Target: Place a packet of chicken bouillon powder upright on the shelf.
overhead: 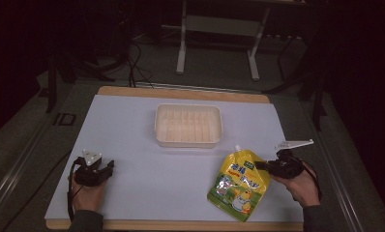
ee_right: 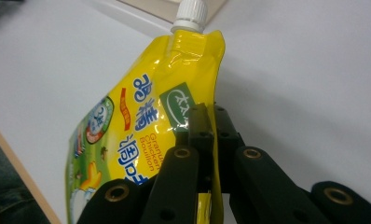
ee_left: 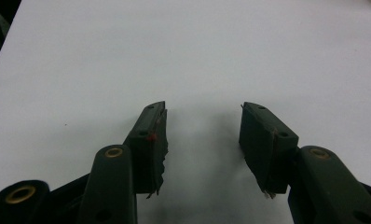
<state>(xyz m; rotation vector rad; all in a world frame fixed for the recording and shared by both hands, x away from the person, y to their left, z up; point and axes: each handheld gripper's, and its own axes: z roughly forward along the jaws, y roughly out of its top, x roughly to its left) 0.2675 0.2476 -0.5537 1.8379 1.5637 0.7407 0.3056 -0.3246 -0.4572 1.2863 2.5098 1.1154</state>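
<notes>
1. Pouch (ee_right: 141, 135): yellow, with a white cap (ee_right: 189, 14) at its far end; it sits between the jaws of your right gripper (ee_right: 207, 116), which are closed on its side edge; the printed face spreads away to one side of the jaws, the bare sheet (ee_right: 305, 70) to the other.
2. In the high view the pouch (overhead: 239, 181) rests on the white sheet, spout pointing away from you towards the tray (overhead: 188, 125); your right gripper (overhead: 263, 166) bites its edge near the upper corner, just below the spout.
3. Your left gripper (ee_left: 203, 135) has its jaws wide apart with nothing between them; ahead of the jaws lies plain sheet; in the high view it (overhead: 106, 169) rests well apart from the pouch, near the sheet's opposite side.
4. The step in hand looks like the grasp, just made; the pouch seems not yet lifted, though I cannot tell whether its lower end touches the sheet.
5. The tray stands beyond the jaws' tips, ahead of the cap, and appears empty; it is the likely goal.
6. Your next move, as I judge it: raise the pouch by the pinched edge and carry it forward over the tray's near rim; keep the grip firm, since a thin film edge may slip; expect the heavy body to swing below the jaws.
7. Bring the left gripper in only if the pouch sags or twists.
</notes>
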